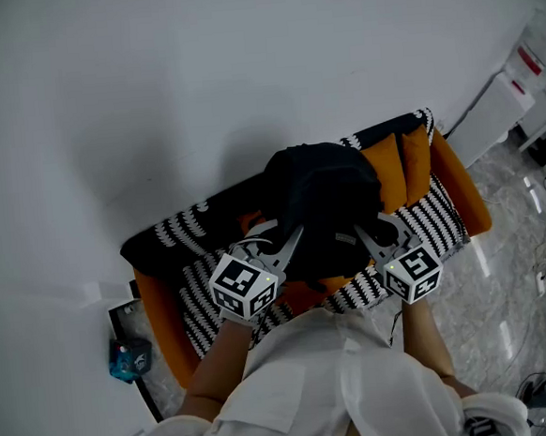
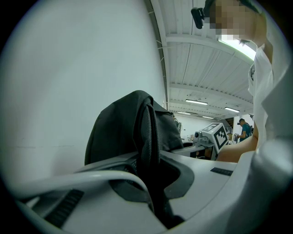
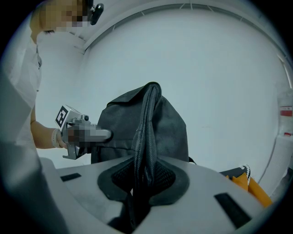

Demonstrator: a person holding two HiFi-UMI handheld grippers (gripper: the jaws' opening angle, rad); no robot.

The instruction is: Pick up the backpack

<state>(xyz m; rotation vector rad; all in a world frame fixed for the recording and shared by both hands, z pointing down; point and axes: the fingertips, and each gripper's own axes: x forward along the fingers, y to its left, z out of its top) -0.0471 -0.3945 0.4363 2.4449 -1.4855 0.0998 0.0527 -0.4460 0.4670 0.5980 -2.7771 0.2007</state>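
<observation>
A black backpack (image 1: pixel 324 204) hangs in front of me, above an orange couch. My left gripper (image 1: pixel 292 242) is shut on one of its shoulder straps (image 2: pixel 147 146), which runs up from between the jaws to the bag's body (image 2: pixel 116 132). My right gripper (image 1: pixel 368 235) is shut on the other strap (image 3: pixel 145 137); a mesh-padded band fills its jaws below the bag (image 3: pixel 171 128). Each gripper view shows the other gripper beside the bag: the right gripper's marker cube (image 2: pixel 219 135) and the left gripper (image 3: pixel 75 132).
The orange couch (image 1: pixel 459 184) carries a black-and-white striped cover (image 1: pixel 438 223) and stands against a white wall. A small dark side table (image 1: pixel 126 318) holding a blue object (image 1: pixel 129 358) is at its left. White cabinets (image 1: pixel 499 105) and floor cables (image 1: pixel 540 257) are to the right.
</observation>
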